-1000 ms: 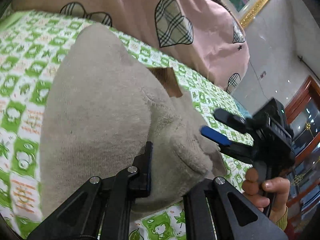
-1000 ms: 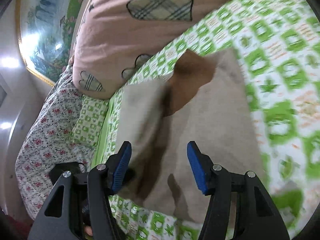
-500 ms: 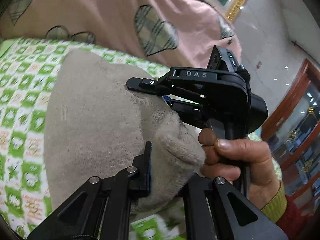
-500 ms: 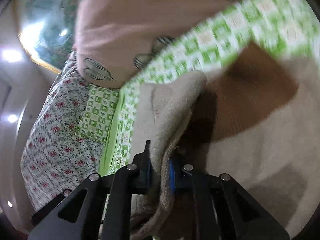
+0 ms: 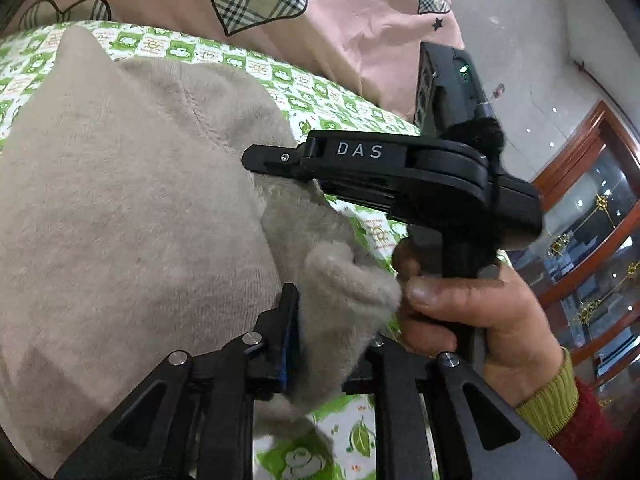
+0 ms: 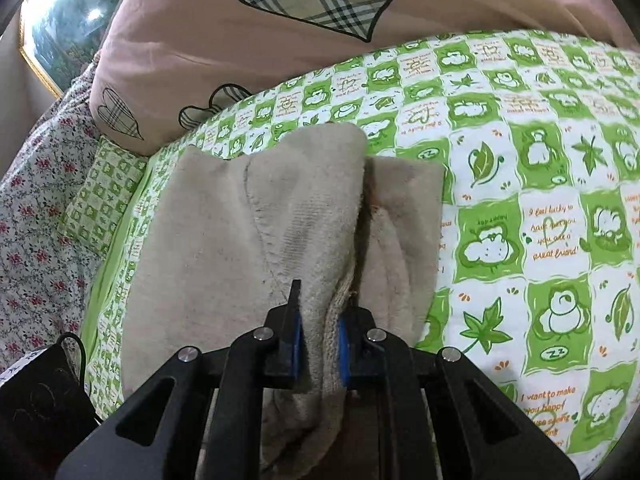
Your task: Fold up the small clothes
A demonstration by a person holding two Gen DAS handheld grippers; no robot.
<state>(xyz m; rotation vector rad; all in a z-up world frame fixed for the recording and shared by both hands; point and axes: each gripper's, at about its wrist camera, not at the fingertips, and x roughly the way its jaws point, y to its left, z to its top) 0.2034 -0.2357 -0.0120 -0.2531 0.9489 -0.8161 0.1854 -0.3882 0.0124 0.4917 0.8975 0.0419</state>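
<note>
1. Already, 1 fold looks made: in the right wrist view the beige knit garment [image 6: 280,216] lies doubled on the green-and-white checked bedsheet [image 6: 520,160], a top layer running forward from the jaws and a lower layer showing just to its right.
2. The right gripper [image 6: 320,340] has just been closing and now pinches the garment's near edge, a thick ribbed hem packed between its blue pads.
3. The left gripper [image 5: 332,332] has just been opening. A bunched corner of the same garment [image 5: 120,208] sits between its jaws against the left pad; whether the right pad still presses on it I cannot tell, since cloth hides it.
4. I judge the handover about done, the right side taking the edge as the left lets go. Left to do: carry that edge over for another fold, lay it flat and smooth it. No finished pile is in view.
5. Readable writing: "DAS" in pale letters on the right gripper's black body [image 5: 360,150], just ahead and right of the left jaws, with the person's right hand [image 5: 472,312] below on its grip.
6. The bedsheet's squares carry orange script: "I feel lucky to have met you, you are a great friend" and "I want to make you happy", right of the right jaws.
7. Beyond the garment lies a pink quilt with plaid hearts [image 6: 280,20], with no writing.
</note>
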